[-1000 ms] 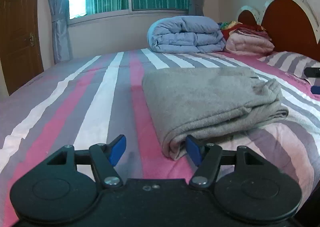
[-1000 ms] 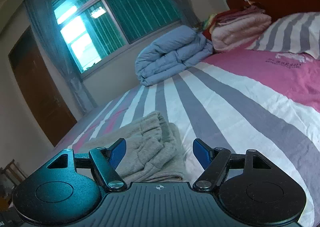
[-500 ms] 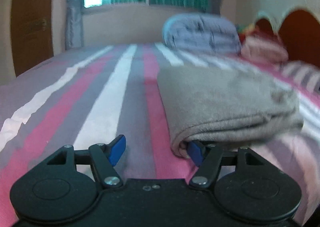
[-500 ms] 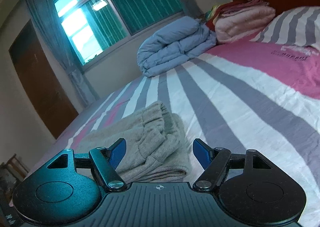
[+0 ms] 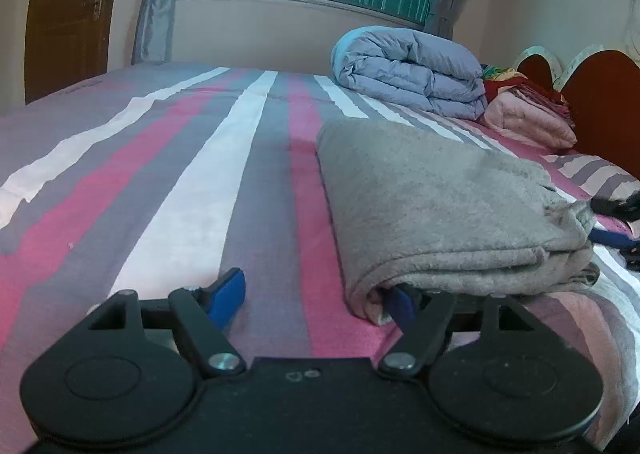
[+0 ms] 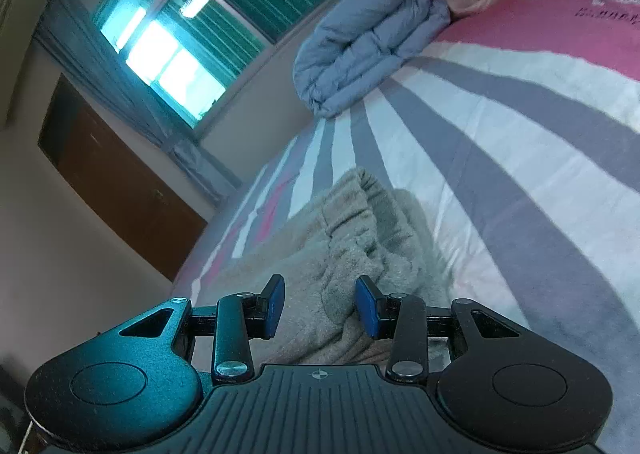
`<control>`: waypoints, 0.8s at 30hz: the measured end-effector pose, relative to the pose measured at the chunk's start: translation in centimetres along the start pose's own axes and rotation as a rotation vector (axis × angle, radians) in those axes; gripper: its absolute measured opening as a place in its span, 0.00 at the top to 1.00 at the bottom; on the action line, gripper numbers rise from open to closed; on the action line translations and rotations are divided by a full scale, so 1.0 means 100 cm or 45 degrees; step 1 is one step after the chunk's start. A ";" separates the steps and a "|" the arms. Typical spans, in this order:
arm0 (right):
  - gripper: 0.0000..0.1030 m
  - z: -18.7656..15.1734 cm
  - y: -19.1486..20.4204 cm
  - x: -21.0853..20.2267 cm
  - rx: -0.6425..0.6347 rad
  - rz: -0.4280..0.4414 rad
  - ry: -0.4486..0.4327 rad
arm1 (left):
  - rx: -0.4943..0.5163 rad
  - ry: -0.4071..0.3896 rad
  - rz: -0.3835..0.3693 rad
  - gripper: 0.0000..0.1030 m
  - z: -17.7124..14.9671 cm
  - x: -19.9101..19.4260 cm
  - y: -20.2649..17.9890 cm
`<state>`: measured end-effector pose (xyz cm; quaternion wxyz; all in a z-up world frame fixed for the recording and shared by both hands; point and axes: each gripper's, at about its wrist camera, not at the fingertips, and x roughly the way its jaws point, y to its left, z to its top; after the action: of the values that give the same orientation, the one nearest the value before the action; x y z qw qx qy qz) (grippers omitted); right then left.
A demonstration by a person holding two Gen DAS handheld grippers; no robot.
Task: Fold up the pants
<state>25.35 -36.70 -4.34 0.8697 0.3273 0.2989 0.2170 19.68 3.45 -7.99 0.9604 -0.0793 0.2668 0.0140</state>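
Note:
Grey fleece pants [image 5: 436, 206] lie folded on the striped bed sheet [image 5: 192, 182]. My left gripper [image 5: 314, 300] is at their near left corner. Its jaws are opening, and its right pad [image 5: 400, 304] is tucked under the folded edge while the left pad rests on bare sheet. My right gripper [image 6: 320, 306] is at the other end, tilted, straddling the bunched waistband [image 6: 360, 238]. Its jaws are closing with fabric between them, and I see no squeeze on the fabric. Its fingers [image 5: 612, 206] show at the right edge of the left wrist view.
A folded blue-grey duvet [image 5: 408, 74] and a stack of pink blankets [image 5: 528, 118] sit at the far side by the red headboard [image 5: 600, 94]. A striped pillow [image 5: 592, 170] lies behind the pants. A wooden door [image 5: 68, 14] stands at far left.
My left gripper went forward to the pants' near edge, slid its right pad under the fold and widened. My right gripper rolled, dropped over the waistband and narrowed its jaws.

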 end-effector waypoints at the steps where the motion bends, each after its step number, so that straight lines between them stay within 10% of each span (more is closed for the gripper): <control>1: 0.60 0.001 0.000 0.008 0.011 -0.033 0.030 | -0.002 -0.007 -0.005 0.33 0.000 0.000 0.000; 9: 0.60 0.013 -0.009 0.047 0.186 -0.086 0.151 | 0.002 -0.024 -0.007 0.30 -0.002 0.002 0.002; 11: 0.76 0.017 -0.001 0.052 0.114 -0.136 0.175 | 0.009 -0.027 0.007 0.30 -0.002 0.001 0.003; 16: 0.85 0.037 0.018 -0.001 0.075 0.144 -0.125 | 0.003 -0.103 0.005 0.29 -0.001 -0.010 0.005; 18: 0.85 0.032 0.016 -0.005 0.002 0.110 -0.150 | -0.021 -0.072 0.004 0.29 0.000 -0.006 0.007; 21: 0.85 0.014 -0.028 0.029 0.159 -0.120 0.104 | -0.021 -0.042 0.010 0.27 0.001 -0.004 0.007; 24: 0.85 0.005 -0.035 0.017 0.165 -0.059 0.026 | -0.021 -0.023 0.013 0.26 0.001 -0.002 0.008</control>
<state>27.56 -38.35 -7.17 0.8485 0.3737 0.3287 0.1801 19.45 4.23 -7.92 0.9620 -0.0857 0.2583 0.0217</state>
